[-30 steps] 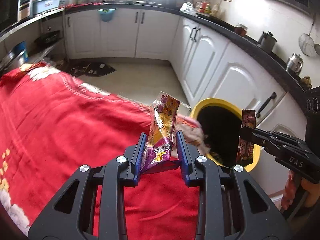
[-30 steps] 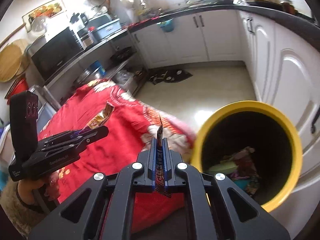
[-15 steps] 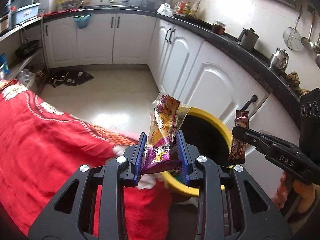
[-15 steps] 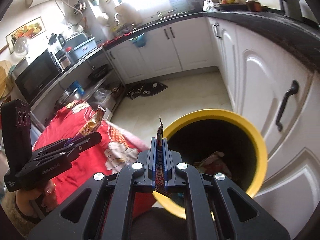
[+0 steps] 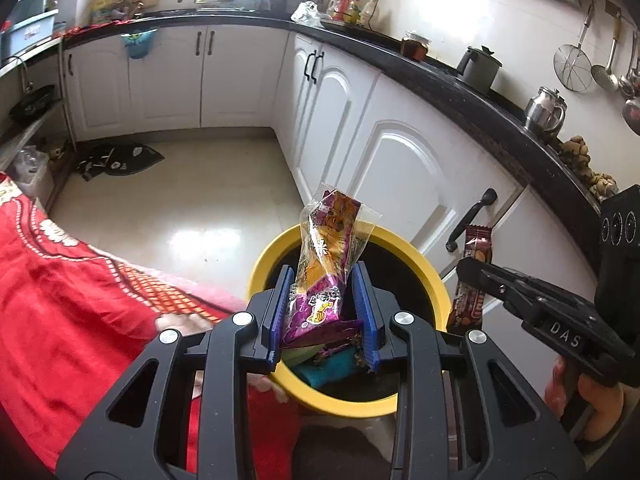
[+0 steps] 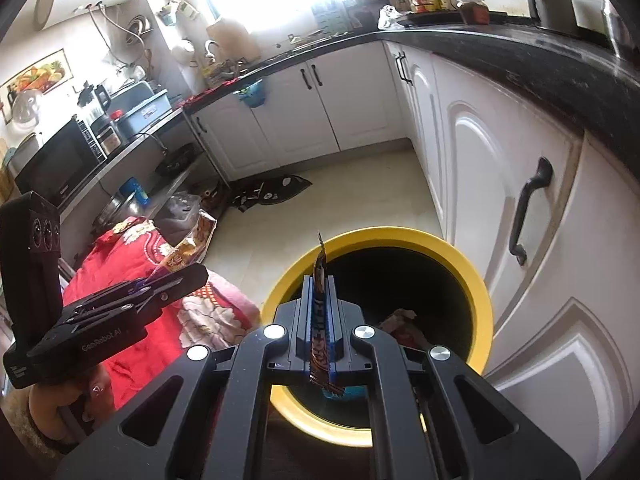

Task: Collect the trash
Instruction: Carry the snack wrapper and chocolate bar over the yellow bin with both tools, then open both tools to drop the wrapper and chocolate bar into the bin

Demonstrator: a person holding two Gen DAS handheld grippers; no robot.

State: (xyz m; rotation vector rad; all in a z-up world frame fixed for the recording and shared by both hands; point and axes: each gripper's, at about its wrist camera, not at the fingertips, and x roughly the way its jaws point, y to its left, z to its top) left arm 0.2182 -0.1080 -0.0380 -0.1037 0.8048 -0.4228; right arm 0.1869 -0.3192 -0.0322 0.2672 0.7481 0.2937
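Purple-and-orange crinkly plastic snack wrapper (image 5: 326, 276): clamped in left hand-held gripper (image 5: 323, 312), long axis upright, top tilted far-right, over the yellow round bin (image 5: 262, 264). Brown flat bar wrapper (image 6: 320, 320): clamped edge-on in right hand-held gripper (image 6: 320, 322), upright, over the bin mouth. Centre both inside the rim, then release.

Pale tiled floor (image 5: 208, 184) carries a yellow-rimmed bin (image 5: 432, 276) standing close to the white cabinets, and a dark mat (image 5: 120, 158) lying near the far cabinet run. A red patterned cloth (image 5: 72, 300) covers the tabletop, its edge just beside the bin.
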